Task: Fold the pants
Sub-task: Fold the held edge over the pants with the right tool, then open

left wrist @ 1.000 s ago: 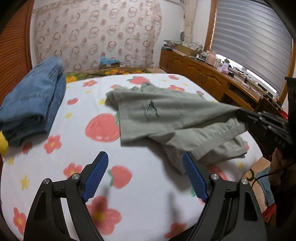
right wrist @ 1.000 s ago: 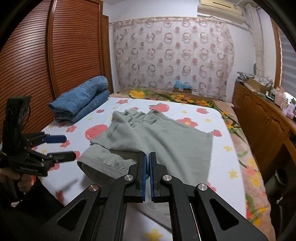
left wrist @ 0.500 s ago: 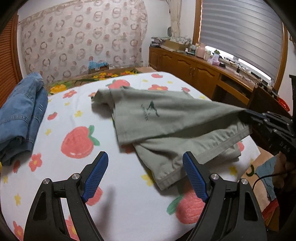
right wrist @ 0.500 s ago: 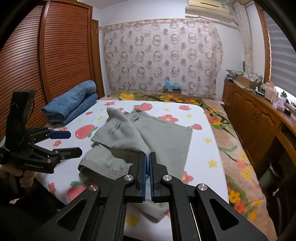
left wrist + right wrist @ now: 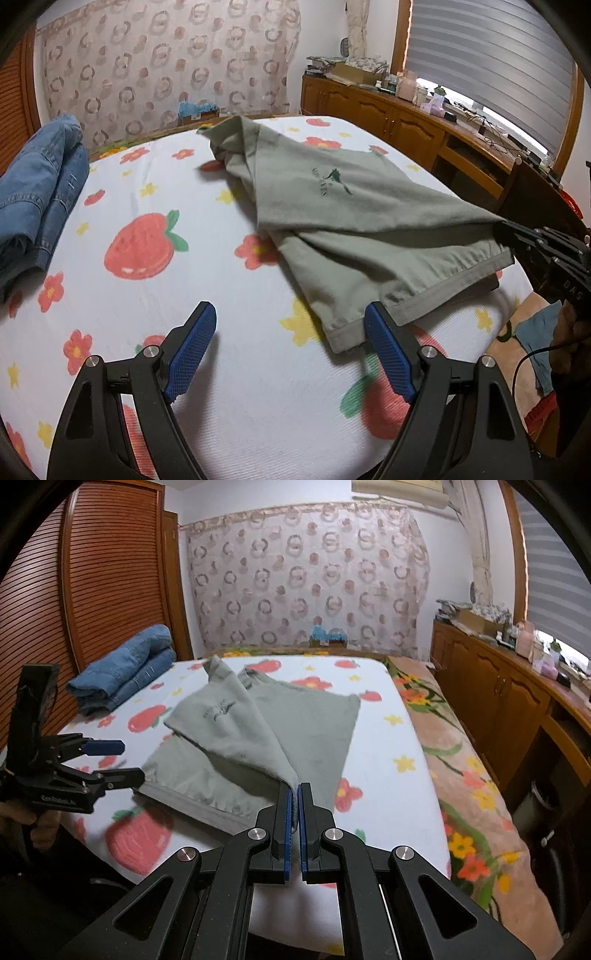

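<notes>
Daylight from my window blind [image 5: 491, 62], soft shadows on the bed [image 5: 229, 280]. Heavy fisheye bending, dark corners, slight motion blur.

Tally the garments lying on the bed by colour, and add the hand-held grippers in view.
Grey-green pants: 1
Blue denim garments, folded in a stack whose count I cannot tell: at least 1
Hand-held grippers: 2, the left hand-held gripper and the right hand-held gripper
Total: at least 4

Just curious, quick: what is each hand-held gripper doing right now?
Left hand-held gripper: open, holding nothing, its right finger at the hem of the grey-green pants.
Right hand-held gripper: closed on a corner of the pants.
</notes>
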`<action>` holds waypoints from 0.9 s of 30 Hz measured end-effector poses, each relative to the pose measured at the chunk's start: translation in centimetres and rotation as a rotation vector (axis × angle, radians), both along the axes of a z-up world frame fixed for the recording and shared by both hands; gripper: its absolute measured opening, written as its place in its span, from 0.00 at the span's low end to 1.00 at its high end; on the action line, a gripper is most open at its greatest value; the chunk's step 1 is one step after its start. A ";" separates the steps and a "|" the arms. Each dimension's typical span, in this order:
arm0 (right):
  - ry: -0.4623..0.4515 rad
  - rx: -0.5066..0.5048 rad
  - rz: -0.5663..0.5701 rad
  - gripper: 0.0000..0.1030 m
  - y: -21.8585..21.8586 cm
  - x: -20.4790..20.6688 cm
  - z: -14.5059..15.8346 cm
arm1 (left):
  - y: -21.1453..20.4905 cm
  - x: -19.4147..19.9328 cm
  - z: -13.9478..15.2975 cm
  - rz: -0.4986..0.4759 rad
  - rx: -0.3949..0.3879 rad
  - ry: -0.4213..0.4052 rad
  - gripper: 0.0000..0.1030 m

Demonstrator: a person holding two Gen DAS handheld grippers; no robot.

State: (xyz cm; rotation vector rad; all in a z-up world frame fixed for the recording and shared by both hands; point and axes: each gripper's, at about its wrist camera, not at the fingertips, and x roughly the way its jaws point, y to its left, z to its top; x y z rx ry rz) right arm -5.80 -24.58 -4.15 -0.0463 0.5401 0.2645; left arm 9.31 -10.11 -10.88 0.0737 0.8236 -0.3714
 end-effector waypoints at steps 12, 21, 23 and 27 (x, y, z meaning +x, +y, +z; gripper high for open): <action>0.078 0.020 -0.013 0.03 -0.4 1.6 0.4 | 0.1 -0.1 -0.7 0.004 0.008 0.001 0.81; 0.072 0.034 -0.011 0.04 -1.0 1.7 1.7 | 0.4 -0.3 -0.5 0.009 0.001 -0.012 0.81; 0.056 0.024 -0.009 0.06 -0.8 1.2 1.8 | 0.7 -0.3 -0.4 0.016 -0.005 -0.015 0.81; 0.032 0.009 -0.010 0.14 -0.3 0.6 2.1 | 1.4 -0.2 0.2 0.030 -0.021 -0.020 0.81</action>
